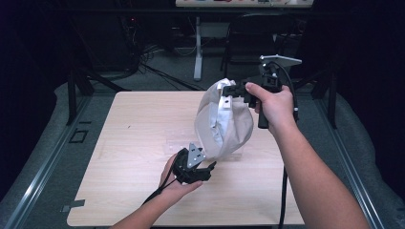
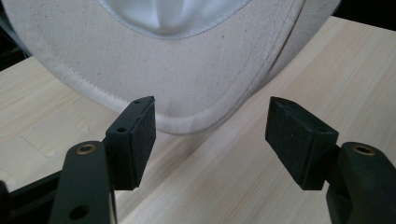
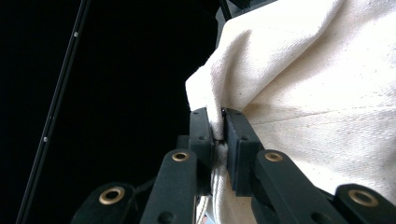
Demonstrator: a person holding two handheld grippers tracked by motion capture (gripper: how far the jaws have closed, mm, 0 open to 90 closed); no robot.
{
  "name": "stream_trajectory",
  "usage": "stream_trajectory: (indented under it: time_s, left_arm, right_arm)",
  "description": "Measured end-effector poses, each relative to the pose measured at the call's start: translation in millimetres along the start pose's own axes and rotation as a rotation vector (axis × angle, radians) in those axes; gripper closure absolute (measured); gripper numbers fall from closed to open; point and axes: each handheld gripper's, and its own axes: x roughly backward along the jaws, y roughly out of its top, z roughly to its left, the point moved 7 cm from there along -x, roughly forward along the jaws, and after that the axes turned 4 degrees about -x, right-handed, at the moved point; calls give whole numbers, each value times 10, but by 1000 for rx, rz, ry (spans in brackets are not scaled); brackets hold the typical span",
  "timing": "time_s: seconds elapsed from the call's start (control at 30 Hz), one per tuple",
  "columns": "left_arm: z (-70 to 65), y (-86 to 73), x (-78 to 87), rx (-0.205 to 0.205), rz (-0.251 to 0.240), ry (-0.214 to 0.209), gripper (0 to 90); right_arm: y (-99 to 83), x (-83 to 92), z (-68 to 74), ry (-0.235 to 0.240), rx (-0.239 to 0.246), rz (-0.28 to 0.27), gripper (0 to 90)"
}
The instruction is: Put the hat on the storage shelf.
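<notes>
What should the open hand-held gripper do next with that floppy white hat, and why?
Probably ease the left hand-held gripper forward a little and close on the hat brim's lower edge. Its jaws stand open with the brim just ahead, not between the pads, while the right hand-held gripper already pinches the cloth higher up, holding it above the table. A second grip would steady the hat.

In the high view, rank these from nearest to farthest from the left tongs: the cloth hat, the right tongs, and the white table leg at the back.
1. Cloth hat, just up and right of the left tongs.
2. Right tongs, clamped on the hat's upper edge.
3. White table leg, far behind the table.
</notes>
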Motion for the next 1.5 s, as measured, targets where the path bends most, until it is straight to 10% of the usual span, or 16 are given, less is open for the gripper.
stream_trajectory:
  time_s: [0.5, 0.87, 1.13, 1.5]
  left_arm:
    - [34, 77, -70, -33, 33, 62, 592]
    - [-147, 245, -77, -69, 15, 28, 448]
    - [-78, 247, -62, -79, 49, 75, 680]
    - [133, 247, 23, -61, 16, 24, 816]
  right_arm:
    - [0, -16, 24, 6, 1, -4, 824]
    - [9, -34, 54, -1, 4, -15, 825]
    - [-9, -34, 104, 0, 15, -9, 824]
    - [7, -12, 117, 2, 16, -20, 824]
